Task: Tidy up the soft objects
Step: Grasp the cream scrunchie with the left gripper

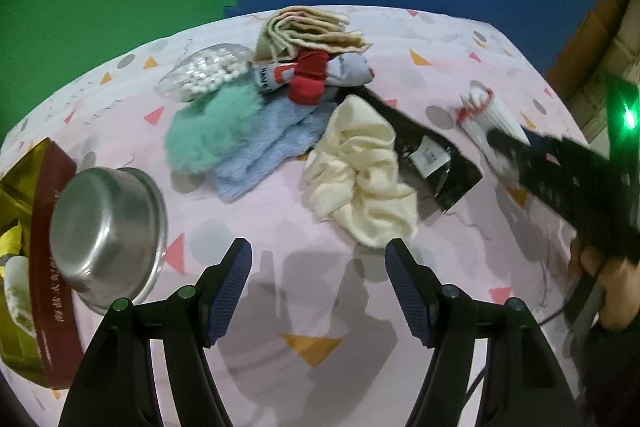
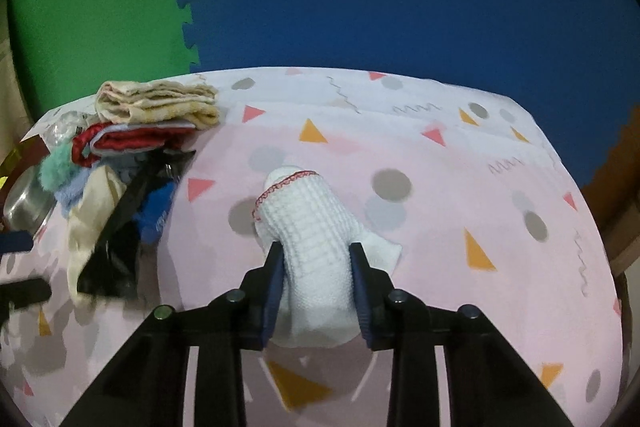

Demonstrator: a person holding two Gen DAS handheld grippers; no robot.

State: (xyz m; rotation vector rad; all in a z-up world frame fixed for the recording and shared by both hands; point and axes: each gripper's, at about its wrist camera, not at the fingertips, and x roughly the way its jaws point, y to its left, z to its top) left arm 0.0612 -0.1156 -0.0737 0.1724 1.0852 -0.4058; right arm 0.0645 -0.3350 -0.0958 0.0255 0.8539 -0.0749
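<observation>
While draped in a pink cloth printed with triangles and grey dots, table backed by green and blue foam mats. Heap of soft things toward the far left part of it: folded beige towel nearest the far edge, fluffy teal piece overlapping a blue terry cloth, crumpled cream fabric lying partly over a black packet, red-and-grey sock bundle in the middle, clear bag of white beads beside it. At the left edge, steel bowl tipped against a red-and-gold box. White waffle-knit sock, red stitching round its cuff, well apart from the heap near the table's middle, cuff pointing to the far edge. Right gripper clamped on that sock, pads pressing both its sides, sock bulging between them. Left gripper spread wide over bare cloth near the front edge, nothing between its fingers, cream fabric just beyond them.
</observation>
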